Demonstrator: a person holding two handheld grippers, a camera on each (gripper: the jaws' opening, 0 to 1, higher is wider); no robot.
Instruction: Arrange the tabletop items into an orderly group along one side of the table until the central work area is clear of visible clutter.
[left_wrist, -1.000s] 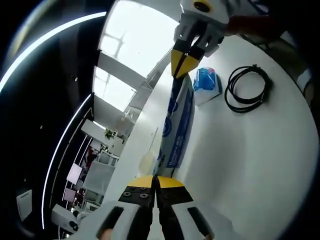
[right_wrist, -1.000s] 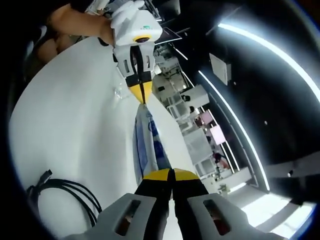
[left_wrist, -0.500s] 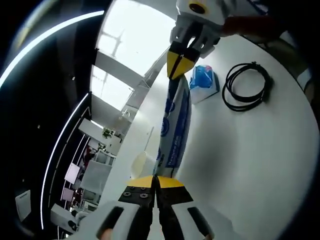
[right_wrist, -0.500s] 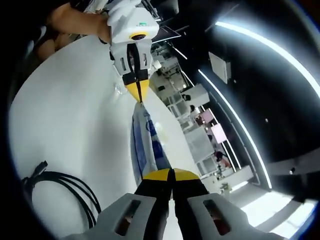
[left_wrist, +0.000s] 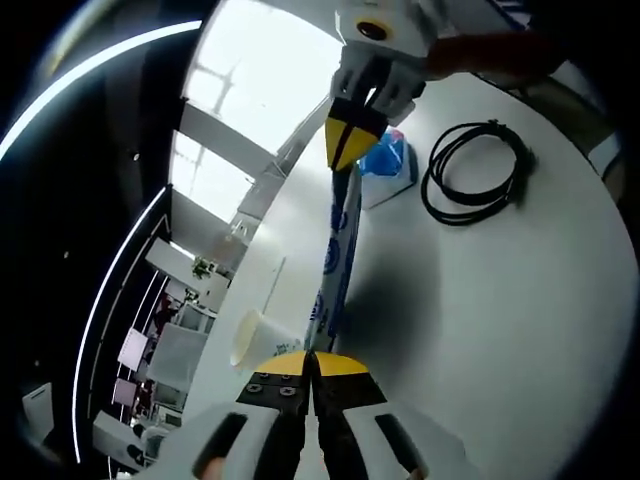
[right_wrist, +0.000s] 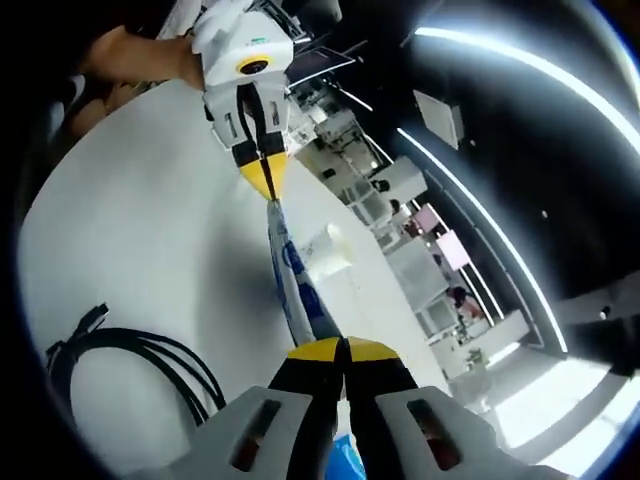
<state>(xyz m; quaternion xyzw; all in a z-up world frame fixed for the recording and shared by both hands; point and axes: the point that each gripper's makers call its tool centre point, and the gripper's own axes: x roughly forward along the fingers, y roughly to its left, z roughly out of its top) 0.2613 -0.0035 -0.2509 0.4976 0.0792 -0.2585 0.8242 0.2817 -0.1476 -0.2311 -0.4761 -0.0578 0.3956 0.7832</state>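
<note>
A long white packet with blue print hangs taut above the white round table, held at both ends. My left gripper is shut on its near end, and my right gripper is shut on the far end. In the right gripper view the same packet runs from my right gripper up to my left gripper. A coiled black cable lies on the table. A small blue pack sits beside the far gripper. A white cup lies near the table edge.
The cable lies at the lower left of the right gripper view, and the cup lies right of the packet. A person's hand holds the left gripper. An office with desks lies beyond the table edge.
Both grippers have kept hold and carried the packet sideways; it now shows nearly edge-on. The white cup has come into both views.
</note>
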